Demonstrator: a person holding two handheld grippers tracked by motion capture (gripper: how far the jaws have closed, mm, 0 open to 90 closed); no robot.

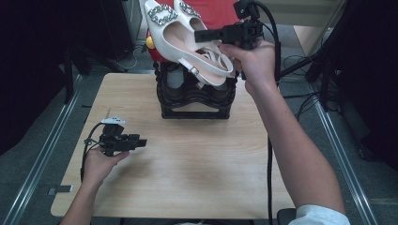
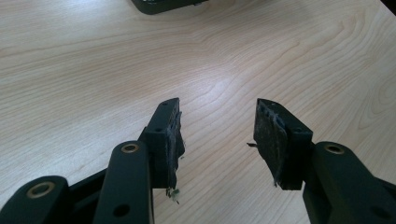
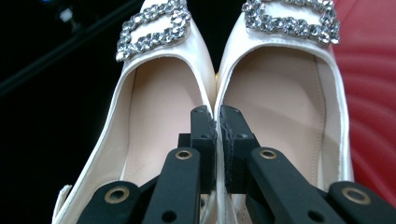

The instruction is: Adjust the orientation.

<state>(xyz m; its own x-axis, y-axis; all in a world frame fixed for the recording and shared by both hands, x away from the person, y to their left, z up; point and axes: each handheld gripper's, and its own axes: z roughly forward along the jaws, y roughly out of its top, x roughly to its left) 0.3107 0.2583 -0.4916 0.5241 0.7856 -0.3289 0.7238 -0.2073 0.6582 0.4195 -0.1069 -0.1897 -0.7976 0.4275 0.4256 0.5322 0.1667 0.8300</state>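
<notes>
A pair of white slingback shoes (image 1: 176,35) with rhinestone buckles is held in the air above a black shoe rack (image 1: 195,98) at the table's far side. My right gripper (image 1: 201,35) is shut on the two shoes' inner side walls, pinched together. In the right gripper view the jaws (image 3: 217,119) meet between the left shoe (image 3: 156,107) and the right shoe (image 3: 280,93). My left gripper (image 1: 141,142) rests low over the table at the left. Its jaws (image 2: 217,126) stand open over bare wood with nothing between them.
The light wooden table (image 1: 187,168) stretches between the rack and the person. Behind the rack sits something red (image 1: 213,11) with a small yellow ball (image 1: 150,43) beside it. Cables and dark stands (image 1: 324,61) crowd the floor at the right.
</notes>
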